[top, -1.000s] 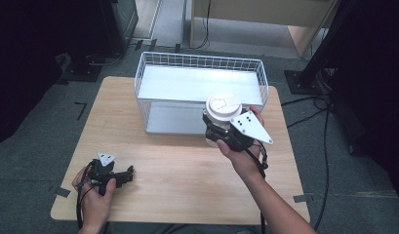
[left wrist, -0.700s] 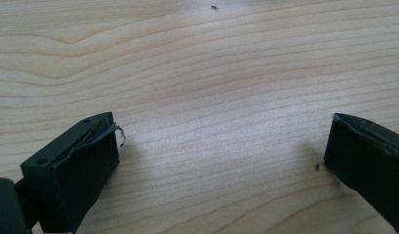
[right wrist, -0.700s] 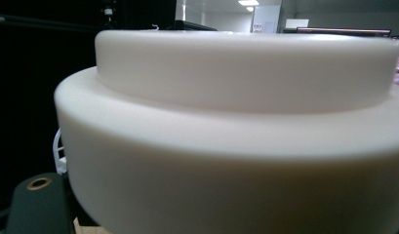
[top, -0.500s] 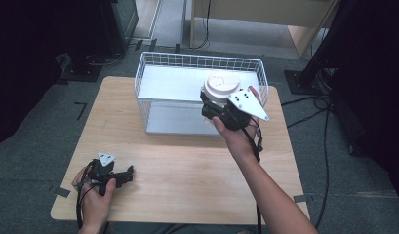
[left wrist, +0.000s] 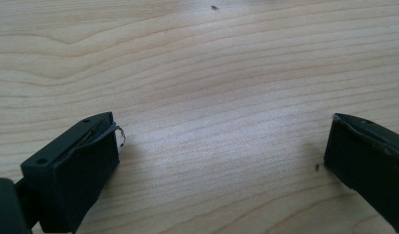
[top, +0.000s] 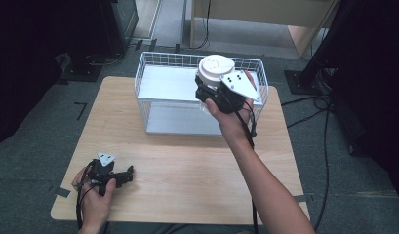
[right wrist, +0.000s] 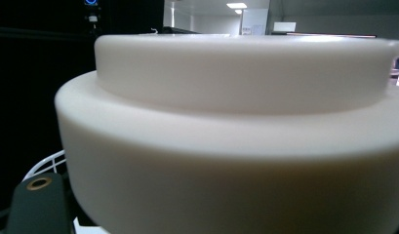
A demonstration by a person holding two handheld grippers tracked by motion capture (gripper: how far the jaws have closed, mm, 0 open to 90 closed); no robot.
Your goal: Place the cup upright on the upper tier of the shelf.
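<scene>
Right hand-held gripper clamped on white cup above wire basket; left hand-held gripper spread, resting on surface.

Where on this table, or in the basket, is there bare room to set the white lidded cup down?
The wire basket has a bare floor left of the white lidded cup, which the right gripper holds over its right part. The table is bare between the basket's front and the near edge, and along its left side. The left gripper crowds the near left corner.
</scene>
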